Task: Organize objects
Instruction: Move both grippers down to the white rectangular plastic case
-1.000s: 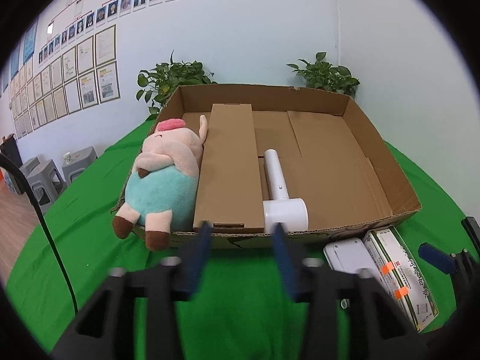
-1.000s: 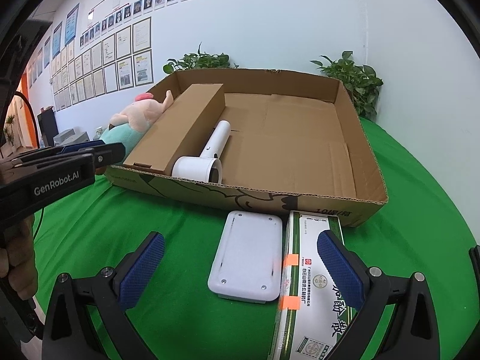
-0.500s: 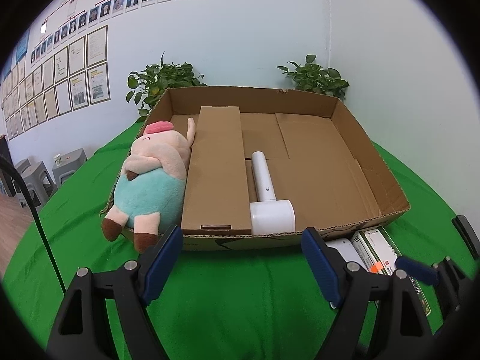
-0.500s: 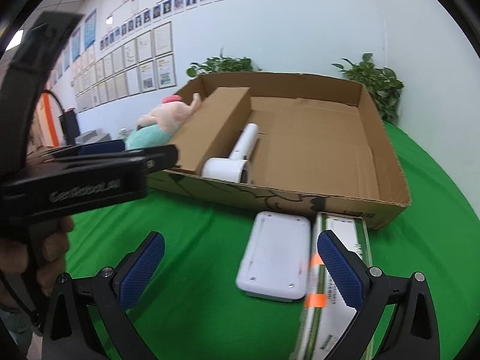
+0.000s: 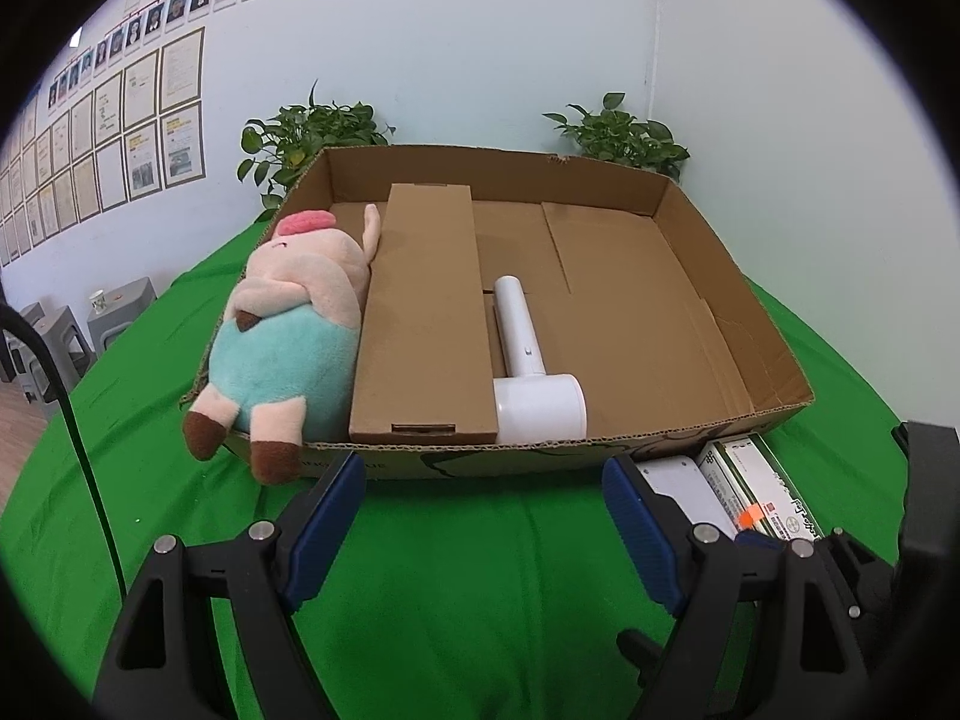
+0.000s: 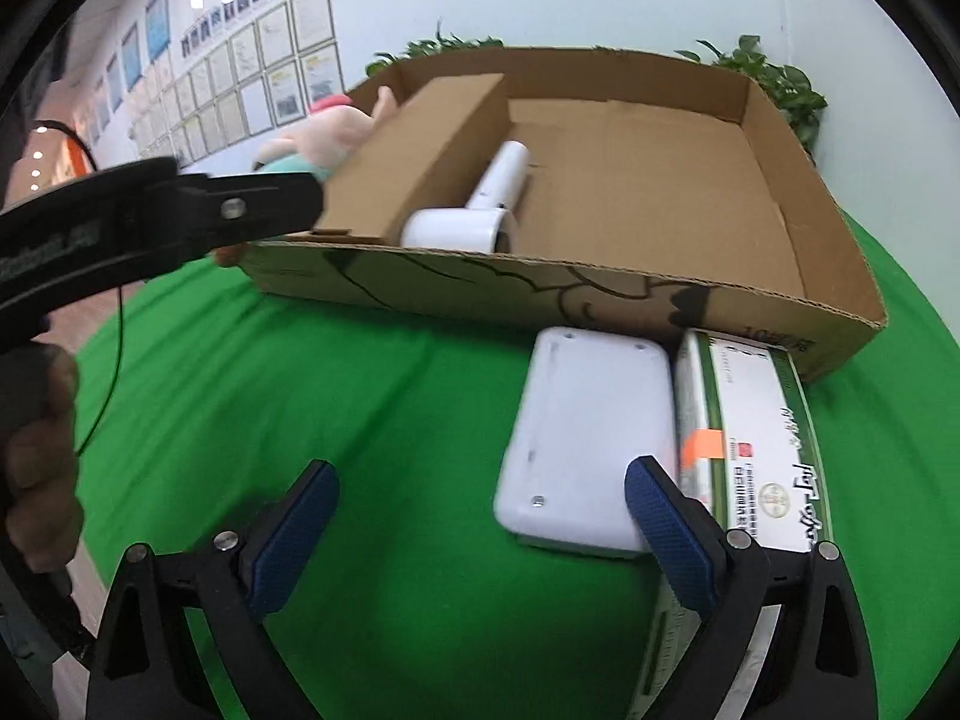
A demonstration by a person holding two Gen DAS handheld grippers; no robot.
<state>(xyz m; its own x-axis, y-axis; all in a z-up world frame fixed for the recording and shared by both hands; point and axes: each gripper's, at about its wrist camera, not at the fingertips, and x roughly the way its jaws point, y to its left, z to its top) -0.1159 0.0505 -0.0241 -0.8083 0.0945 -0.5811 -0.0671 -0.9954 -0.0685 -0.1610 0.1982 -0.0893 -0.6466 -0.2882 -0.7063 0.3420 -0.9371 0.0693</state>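
An open cardboard box (image 5: 768, 354) (image 6: 600, 294) sits on the green cloth. Inside lie a plush pig (image 5: 288, 330) (image 6: 324, 132) at the left, a long brown carton (image 5: 426, 324) (image 6: 432, 144) and a white hair dryer (image 5: 534, 384) (image 6: 474, 216). In front of the box lie a flat white device (image 6: 588, 438) (image 5: 678, 480) and a green-and-white packet (image 6: 756, 450) (image 5: 762, 492). My left gripper (image 5: 480, 522) is open and empty, just short of the box's front wall. My right gripper (image 6: 480, 528) is open and empty, its right finger over the white device's near edge.
Two potted plants (image 5: 312, 132) (image 5: 624, 138) stand behind the box against a white wall with framed papers. Grey stools (image 5: 54, 330) stand off the table at the left. The left gripper's arm (image 6: 150, 216) crosses the right wrist view at the left.
My left gripper has opened wide and drawn back a little from the box. My right gripper has moved forward and left, closer to the white device.
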